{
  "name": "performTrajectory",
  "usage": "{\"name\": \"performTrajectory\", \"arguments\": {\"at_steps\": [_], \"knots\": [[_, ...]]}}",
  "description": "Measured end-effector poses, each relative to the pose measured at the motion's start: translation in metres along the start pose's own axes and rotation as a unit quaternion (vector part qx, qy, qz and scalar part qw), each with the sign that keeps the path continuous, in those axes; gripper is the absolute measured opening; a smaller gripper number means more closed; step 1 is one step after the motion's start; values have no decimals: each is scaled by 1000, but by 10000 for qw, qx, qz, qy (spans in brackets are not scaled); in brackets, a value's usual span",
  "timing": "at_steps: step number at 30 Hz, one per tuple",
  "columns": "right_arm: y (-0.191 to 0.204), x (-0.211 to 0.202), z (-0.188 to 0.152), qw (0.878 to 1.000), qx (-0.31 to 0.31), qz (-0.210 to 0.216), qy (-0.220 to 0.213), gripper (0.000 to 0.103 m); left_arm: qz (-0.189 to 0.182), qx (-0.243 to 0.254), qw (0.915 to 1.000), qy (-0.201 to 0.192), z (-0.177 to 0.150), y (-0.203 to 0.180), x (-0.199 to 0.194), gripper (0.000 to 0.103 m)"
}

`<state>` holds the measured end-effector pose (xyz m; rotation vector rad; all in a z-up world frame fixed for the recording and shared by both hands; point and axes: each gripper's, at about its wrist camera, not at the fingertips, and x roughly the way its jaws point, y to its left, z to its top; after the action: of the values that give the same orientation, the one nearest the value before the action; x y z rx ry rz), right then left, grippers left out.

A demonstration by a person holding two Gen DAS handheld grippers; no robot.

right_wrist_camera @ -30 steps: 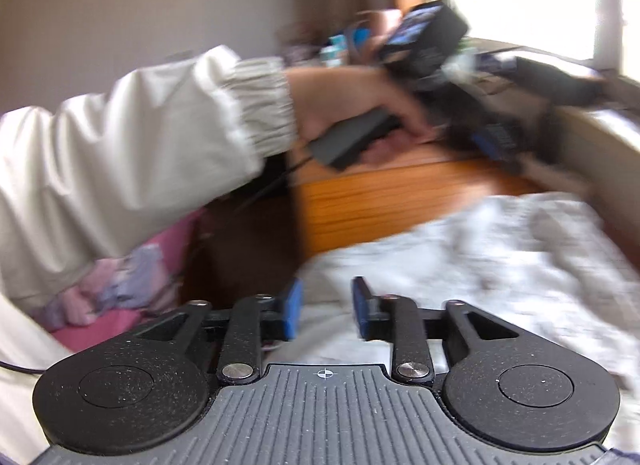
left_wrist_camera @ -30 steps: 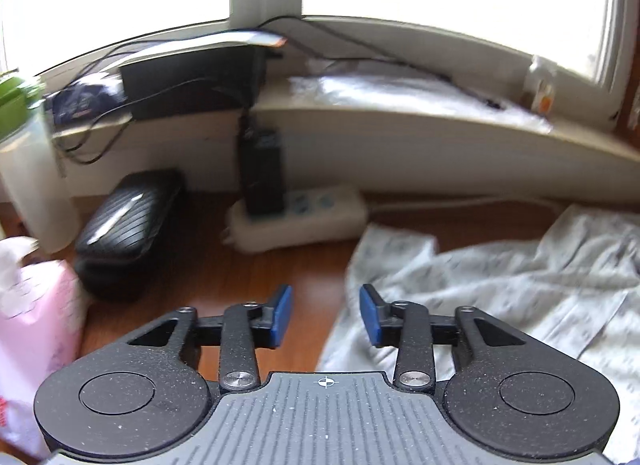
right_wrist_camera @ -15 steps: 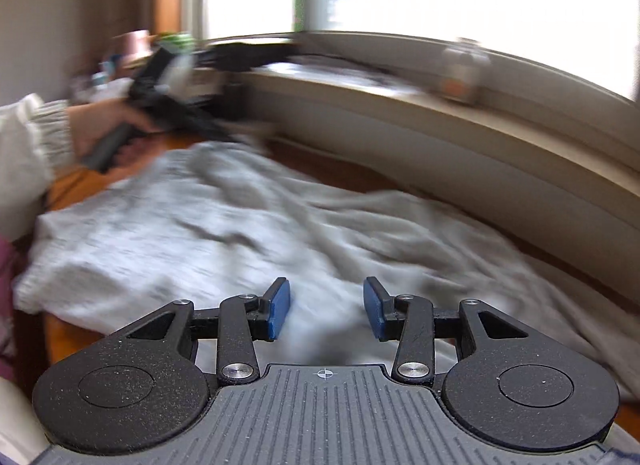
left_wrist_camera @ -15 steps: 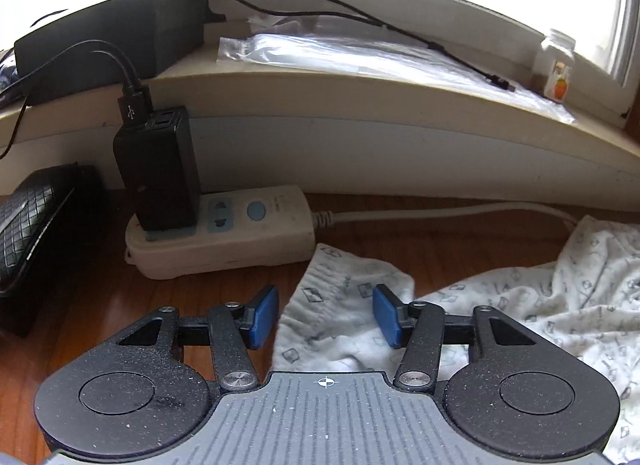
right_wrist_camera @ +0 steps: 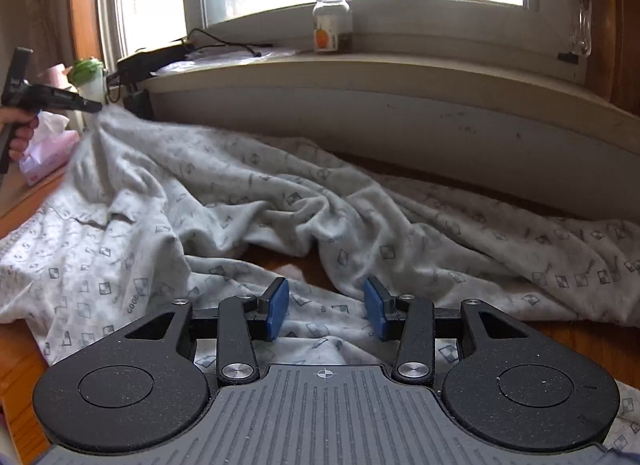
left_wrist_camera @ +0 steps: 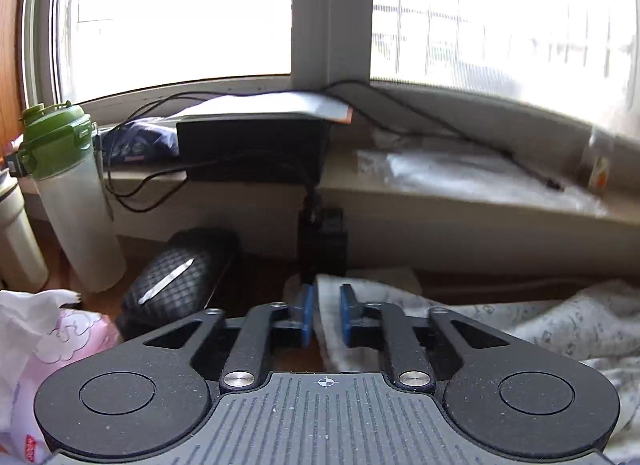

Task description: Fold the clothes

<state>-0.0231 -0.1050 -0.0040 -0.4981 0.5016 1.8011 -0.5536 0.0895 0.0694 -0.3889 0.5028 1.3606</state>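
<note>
Item: right gripper; jaws parted, nothing pinched; blue pads hover low over a near fold of the garment, no cloth drawn up between them.

Item: left gripper; jaws closing, a strip of the garment's edge standing between the pads; in the right wrist view the cloth rises in a peak to its tip at far left, so the hold looks taken.

Item: garment; pale grey, small printed squares; spread rumpled across the wooden table, running from the near edge back to the wall under the sill, a bare patch of wood showing mid-cloth.

Item, beyond: tissue pack, black quilted case, green-lidded bottle, charger block; on the sill, a jar.

Handling note, as judgement: the step is securing two corners; the right pads should take one hem layer only, deep enough not to slip; then lift both evenly to pull the creases flat; keep the left corner clear of the bottle and charger cable.
</note>
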Motion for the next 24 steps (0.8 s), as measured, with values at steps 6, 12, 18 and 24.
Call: {"name": "performTrajectory", "arguments": {"at_steps": [6, 12, 18, 24], "knots": [[4, -1, 0, 9999, -95, -22, 44, 49, -496, 397, 9979, -148, -8, -53, -10, 72], [4, 0, 2, 9999, -131, -41, 59, 52, -1536, 1064, 9823, -155, -24, -160, -19, 74], [1, 0, 3, 10000, -64, -66, 39, 52, -2570, 1646, 9523, 72, -46, -268, -23, 54], [-21, -21, 0, 9973, 367, -536, -345, 51, -2827, 2017, 9368, 416, -66, -325, -6, 56]]}}
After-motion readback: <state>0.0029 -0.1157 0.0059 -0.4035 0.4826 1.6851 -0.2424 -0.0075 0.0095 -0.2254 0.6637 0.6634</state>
